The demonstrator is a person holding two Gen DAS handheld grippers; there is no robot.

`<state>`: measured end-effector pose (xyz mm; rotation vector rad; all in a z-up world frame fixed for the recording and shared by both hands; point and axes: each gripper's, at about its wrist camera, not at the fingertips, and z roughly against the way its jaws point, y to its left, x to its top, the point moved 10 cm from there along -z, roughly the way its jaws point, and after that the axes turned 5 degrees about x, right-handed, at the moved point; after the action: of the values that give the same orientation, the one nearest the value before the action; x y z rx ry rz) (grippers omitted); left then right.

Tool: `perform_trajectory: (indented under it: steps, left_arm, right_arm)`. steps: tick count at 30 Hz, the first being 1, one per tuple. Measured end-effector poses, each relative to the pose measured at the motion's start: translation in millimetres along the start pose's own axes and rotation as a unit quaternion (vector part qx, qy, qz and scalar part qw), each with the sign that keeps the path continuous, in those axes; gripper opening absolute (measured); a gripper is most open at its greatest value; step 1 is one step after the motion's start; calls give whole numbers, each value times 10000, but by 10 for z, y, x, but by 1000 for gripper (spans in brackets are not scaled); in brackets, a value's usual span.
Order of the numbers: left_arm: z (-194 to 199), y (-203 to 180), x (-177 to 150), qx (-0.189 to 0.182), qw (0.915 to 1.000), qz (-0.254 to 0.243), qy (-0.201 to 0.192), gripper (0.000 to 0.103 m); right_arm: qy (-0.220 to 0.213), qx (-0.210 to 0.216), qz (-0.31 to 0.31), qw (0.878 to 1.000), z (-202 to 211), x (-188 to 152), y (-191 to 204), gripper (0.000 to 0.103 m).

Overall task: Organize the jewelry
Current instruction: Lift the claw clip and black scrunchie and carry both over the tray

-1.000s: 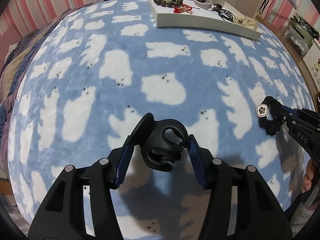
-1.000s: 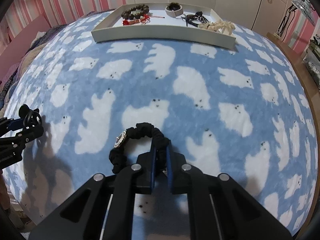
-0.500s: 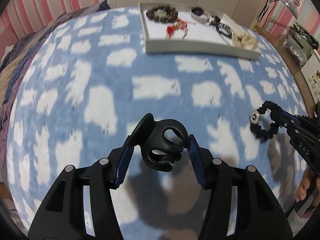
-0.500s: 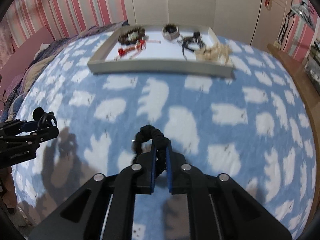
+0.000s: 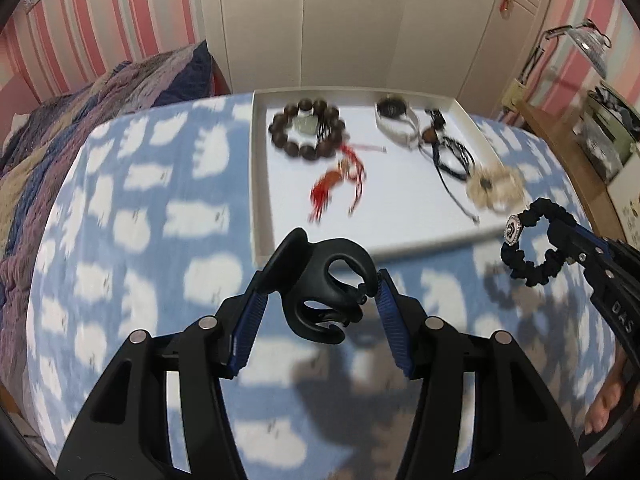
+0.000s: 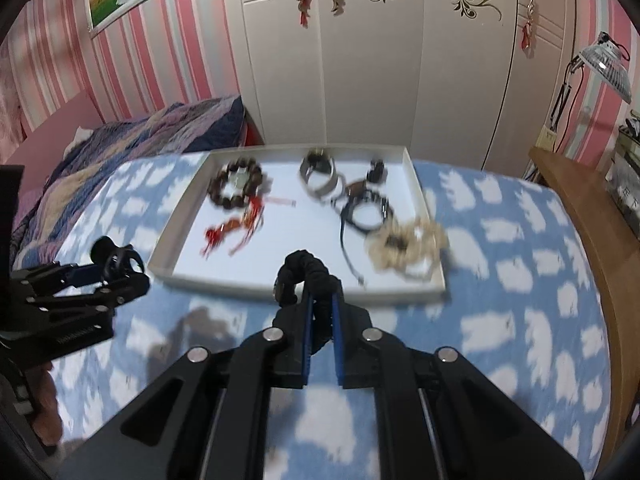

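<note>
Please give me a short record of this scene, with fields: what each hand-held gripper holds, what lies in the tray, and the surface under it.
left hand-held gripper: shut on black claw hair clip
right hand-held gripper: shut on black scrunchie with a small metal charm
tray: white, holds wooden bead bracelet, red tassel, cream scrunchie, black cords
surface: blue blanket with white bears

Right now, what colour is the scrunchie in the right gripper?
Black scrunchie with a silver-rimmed charm, pinched in the right gripper. Clearest in the left wrist view.
</note>
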<state>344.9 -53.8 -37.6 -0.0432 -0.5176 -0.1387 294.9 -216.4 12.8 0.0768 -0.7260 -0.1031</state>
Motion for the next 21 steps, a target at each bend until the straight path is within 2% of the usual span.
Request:
perform_trajectory:
  steps: [8,14,21]
  left_arm:
    - [-491,-74,423,222,9997,92,6,54]
    - [-799,-170,504,267,9996,31,87,55]
    - [-1056,-160,449,358,9993,27,119,55]
  right_arm:
    - [173,-93,-169,9997,-525,228,-180,8]
    - [346,-59,-427,9985,-972,250,-320,8]
    - [513,-327,-506,9969,-1281,135,-477,8]
